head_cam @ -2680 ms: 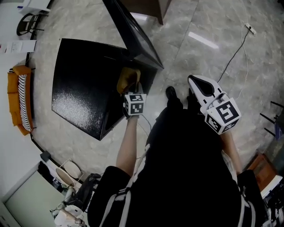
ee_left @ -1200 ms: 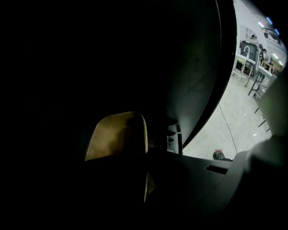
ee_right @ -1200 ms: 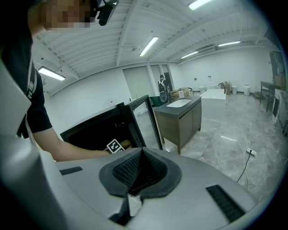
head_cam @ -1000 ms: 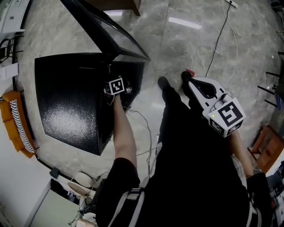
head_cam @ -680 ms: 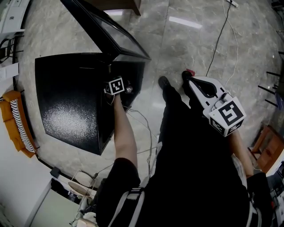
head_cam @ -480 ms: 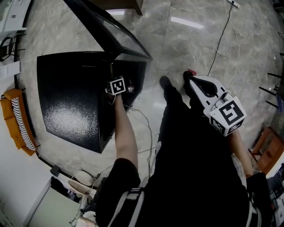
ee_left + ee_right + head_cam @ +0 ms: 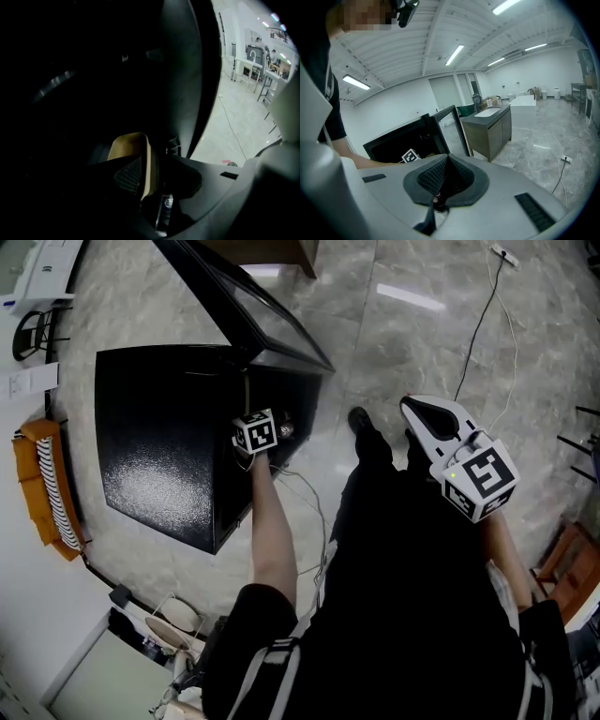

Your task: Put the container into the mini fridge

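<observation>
The black mini fridge (image 7: pixel 159 446) stands on the floor with its glass door (image 7: pixel 253 306) swung open. My left gripper's marker cube (image 7: pixel 258 432) is at the fridge opening, and its jaws reach inside, out of the head view. In the left gripper view, the tan container (image 7: pixel 129 150) sits in the dark fridge interior between the jaws of my left gripper (image 7: pixel 154 176). The jaws are opening: the left pad is close to the container's wall and the right pad stands apart from it. My right gripper (image 7: pixel 412 411) is held up off to the right, shut and empty (image 7: pixel 443 180).
A grey cabinet with a sink (image 7: pixel 487 129) stands beyond the fridge door. A cable (image 7: pixel 478 334) runs over the marble floor to a power strip (image 7: pixel 504 254). An orange sofa (image 7: pixel 42 474) lies left of the fridge. The person's shoe (image 7: pixel 359 418) is near the fridge front.
The container, carried in front of the fridge earlier, has gone inside and out of the head view. Over the last second the left cube has barely moved; the right gripper stays put.
</observation>
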### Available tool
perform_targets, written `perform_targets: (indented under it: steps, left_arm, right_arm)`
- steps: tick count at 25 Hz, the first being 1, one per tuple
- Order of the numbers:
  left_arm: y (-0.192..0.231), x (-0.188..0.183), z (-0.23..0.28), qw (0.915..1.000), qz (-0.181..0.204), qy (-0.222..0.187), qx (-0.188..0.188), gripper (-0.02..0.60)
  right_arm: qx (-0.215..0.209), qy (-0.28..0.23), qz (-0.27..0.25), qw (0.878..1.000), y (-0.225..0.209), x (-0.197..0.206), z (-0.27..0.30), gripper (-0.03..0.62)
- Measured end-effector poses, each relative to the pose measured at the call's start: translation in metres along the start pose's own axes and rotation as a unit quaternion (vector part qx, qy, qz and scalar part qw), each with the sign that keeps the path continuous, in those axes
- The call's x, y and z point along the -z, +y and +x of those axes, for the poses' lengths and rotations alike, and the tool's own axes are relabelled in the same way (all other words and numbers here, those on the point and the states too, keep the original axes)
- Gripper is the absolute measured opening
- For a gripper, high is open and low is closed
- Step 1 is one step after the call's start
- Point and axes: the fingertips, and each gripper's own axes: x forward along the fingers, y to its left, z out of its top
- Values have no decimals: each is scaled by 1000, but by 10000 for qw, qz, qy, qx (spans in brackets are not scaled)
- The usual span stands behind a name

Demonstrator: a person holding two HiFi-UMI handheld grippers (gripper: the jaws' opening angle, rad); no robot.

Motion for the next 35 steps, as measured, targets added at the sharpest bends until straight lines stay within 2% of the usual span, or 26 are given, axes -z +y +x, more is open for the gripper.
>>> perform_targets:
  steps: [7,10,15,18,20,24,27,29,32,35]
  left_arm:
    - [-36,-20,-64,9973,-541,-489,-121,97]
    - [-65,-28,-90,9963,-612,-580,-160,65]
    - [-131,-56,-129,9945,-664,-786,-172,44]
    - [-177,-81,-150,9946,-517,-886,-183,38]
    - [-207,-98,-163,9934,-616,-965,-44,35]
    - [-267,-136,-196,9862,-977,-1298,305,34]
    - [-315,-174,-234,9756,-1141,-1750,677,34]
    - [-344,-197,-261,9716,-1016,-1979,807,34]
    - [-376,-223,-303,9672,-689,-2309,802,34]
    - [-394,-238,-346,9573,-770,-2644,882,34]
  right_arm:
    - [-221,-202,-43,9995,-21,-15,-13,18]
    - [-354,-309,-132,9988,-37,-22,-29,18]
    - [-459,-484,-156,9977,-81,-23,-72,18]
    - [-466,-578,-105,9972,-115,-24,-101,18]
    - [-460,-667,-91,9967,-135,-26,-119,18]
    - [-483,-832,-62,9953,-170,-22,-160,18]
    - [-545,-894,-147,9944,-189,-21,-193,18]
    - [-632,-877,-176,9940,-200,-19,-212,18]
    - [-820,-864,-251,9926,-207,-18,-233,18]
    - [-1111,-879,-309,9894,-203,-20,-244,18]
